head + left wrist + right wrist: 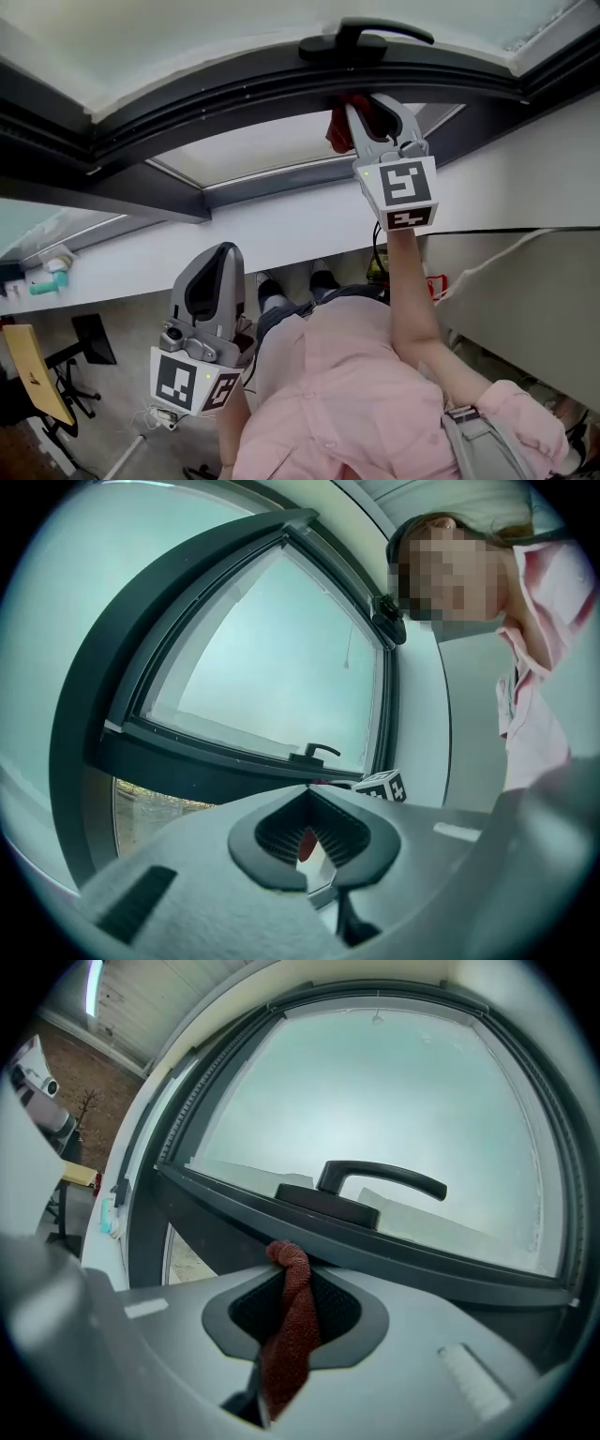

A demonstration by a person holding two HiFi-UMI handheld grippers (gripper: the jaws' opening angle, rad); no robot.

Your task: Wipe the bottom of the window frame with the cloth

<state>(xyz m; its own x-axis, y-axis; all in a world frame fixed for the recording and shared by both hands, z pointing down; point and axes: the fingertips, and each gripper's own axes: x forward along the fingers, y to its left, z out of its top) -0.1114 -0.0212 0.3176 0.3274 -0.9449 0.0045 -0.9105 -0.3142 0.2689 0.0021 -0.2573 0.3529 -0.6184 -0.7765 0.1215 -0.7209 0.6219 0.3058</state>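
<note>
My right gripper [364,105] is raised to the dark window frame [234,89] and is shut on a red-brown cloth [289,1321]. The cloth [339,127] bunches at the jaw tips and touches the underside of the sash bar, just below the black window handle [375,1185]. That handle [361,36] sits right above the right gripper in the head view. My left gripper [216,272] hangs low near the person's body, away from the window. Its jaws are shut with nothing between them [309,829]. The left gripper view also shows the window frame [187,757] and the right gripper's marker cube [382,785].
A white sill and wall [281,225] run below the window. The sash stands tilted open, leaving a gap [253,150] under it. A person in a pink shirt [347,394] fills the lower middle. A desk and chair [56,375] stand at the lower left.
</note>
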